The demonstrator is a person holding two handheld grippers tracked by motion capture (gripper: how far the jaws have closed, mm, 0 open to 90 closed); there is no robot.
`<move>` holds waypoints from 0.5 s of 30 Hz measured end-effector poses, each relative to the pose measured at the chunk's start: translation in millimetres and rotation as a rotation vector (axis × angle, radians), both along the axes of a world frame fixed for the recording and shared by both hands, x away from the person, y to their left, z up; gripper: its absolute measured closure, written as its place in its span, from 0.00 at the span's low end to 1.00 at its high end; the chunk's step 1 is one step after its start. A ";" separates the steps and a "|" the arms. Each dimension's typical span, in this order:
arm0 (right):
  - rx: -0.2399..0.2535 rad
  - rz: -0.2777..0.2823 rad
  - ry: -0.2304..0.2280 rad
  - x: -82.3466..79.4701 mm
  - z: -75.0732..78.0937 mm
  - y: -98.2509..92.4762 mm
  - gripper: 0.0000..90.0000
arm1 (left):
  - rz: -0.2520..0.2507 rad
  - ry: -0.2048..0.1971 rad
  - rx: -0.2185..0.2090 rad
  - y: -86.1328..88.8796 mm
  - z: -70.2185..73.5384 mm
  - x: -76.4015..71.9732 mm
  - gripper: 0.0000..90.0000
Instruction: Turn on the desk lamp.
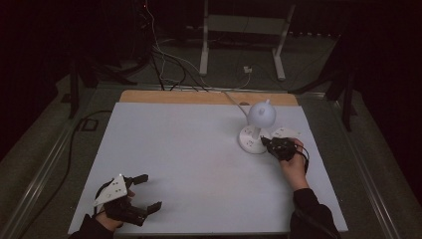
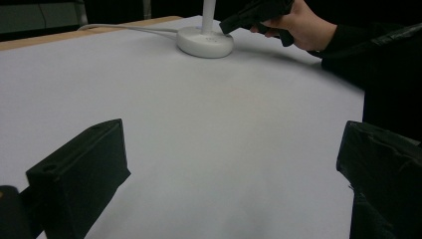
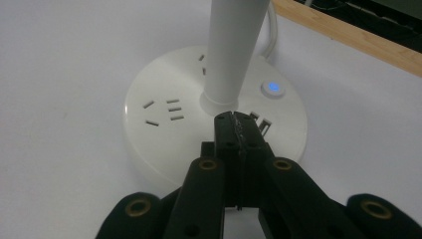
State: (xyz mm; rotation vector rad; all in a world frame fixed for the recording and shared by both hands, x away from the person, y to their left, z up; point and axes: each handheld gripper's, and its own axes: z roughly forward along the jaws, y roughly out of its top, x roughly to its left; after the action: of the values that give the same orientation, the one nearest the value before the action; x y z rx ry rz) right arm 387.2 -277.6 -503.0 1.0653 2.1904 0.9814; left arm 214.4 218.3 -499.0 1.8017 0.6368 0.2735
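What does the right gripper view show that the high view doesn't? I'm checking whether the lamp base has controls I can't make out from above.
Right gripper view alone: socket slots on the lamp base and a lit blue button beside the stem.

High view alone: the round lamp head, the open left gripper near the table's front edge, and the whole white table.

Both: the right gripper, jaws together, at the white lamp base.
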 end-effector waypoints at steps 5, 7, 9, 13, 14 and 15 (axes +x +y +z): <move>0.009 -0.001 0.006 0.6 -0.3 -0.7 1.00 | 0.001 0.000 0.000 -0.1 0.0 0.1 0.00; 0.006 -0.003 0.008 0.8 -1.4 -0.2 1.00 | 0.000 -0.003 0.002 -0.2 0.1 -0.1 0.00; 0.007 -0.007 0.010 1.2 -1.3 -0.7 1.00 | 0.001 -0.002 0.001 0.1 0.2 0.1 0.00; 0.014 -0.008 0.015 1.3 -1.3 -1.5 1.00 | 0.000 -0.003 0.002 -0.1 0.1 0.0 0.00; 0.013 -0.009 0.015 1.3 -1.3 -1.5 1.00 | 0.001 -0.002 0.002 -0.1 0.1 0.1 0.00; 0.014 -0.010 0.015 1.2 -1.3 -1.4 1.00 | 0.001 -0.002 0.001 -0.2 0.1 -0.1 0.00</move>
State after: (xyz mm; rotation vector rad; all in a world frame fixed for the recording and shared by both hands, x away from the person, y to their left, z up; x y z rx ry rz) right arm 388.4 -279.0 -504.4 1.0922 2.1908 0.9889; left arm 214.4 218.1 -498.9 1.8022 0.6367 0.2766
